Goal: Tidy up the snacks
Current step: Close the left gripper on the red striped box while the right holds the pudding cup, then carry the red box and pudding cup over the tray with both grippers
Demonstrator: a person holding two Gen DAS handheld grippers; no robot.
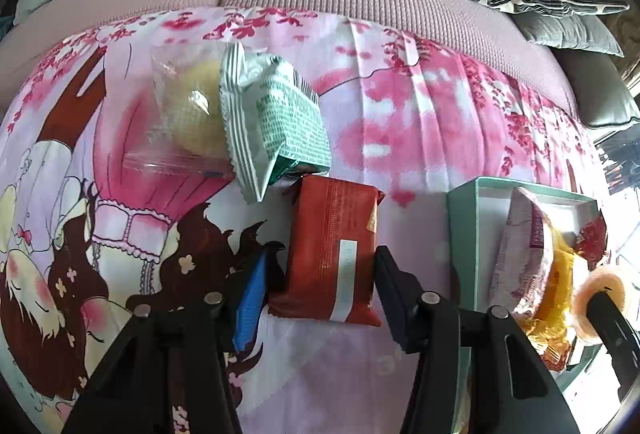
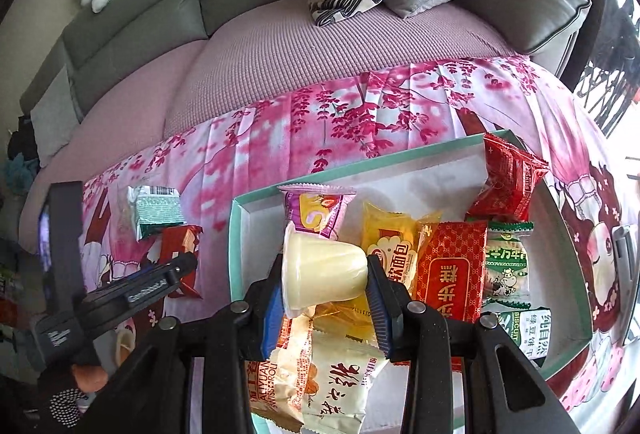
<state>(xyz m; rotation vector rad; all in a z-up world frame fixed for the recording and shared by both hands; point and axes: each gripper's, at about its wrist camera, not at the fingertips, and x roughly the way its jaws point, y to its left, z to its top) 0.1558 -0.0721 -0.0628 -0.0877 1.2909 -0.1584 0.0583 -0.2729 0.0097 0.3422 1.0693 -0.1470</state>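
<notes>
A printed cloth point(image 1: 400, 121) covered the bench. At its right edge lay the box point(image 2: 240, 234) of snacks. The right tongs point(image 2: 326, 298) gripped a pudding cup point(image 2: 324, 274) over the box. The left tongs point(image 1: 320, 274) pinched the red packet point(image 1: 332, 254) across its width, long axis pointing away, left of the box.

A red packet point(image 1: 334, 254) lies flat on the floral cloth. A pale jelly cup point(image 2: 324, 272) lies sideways above the snack-filled teal box point(image 2: 240, 234).
</notes>
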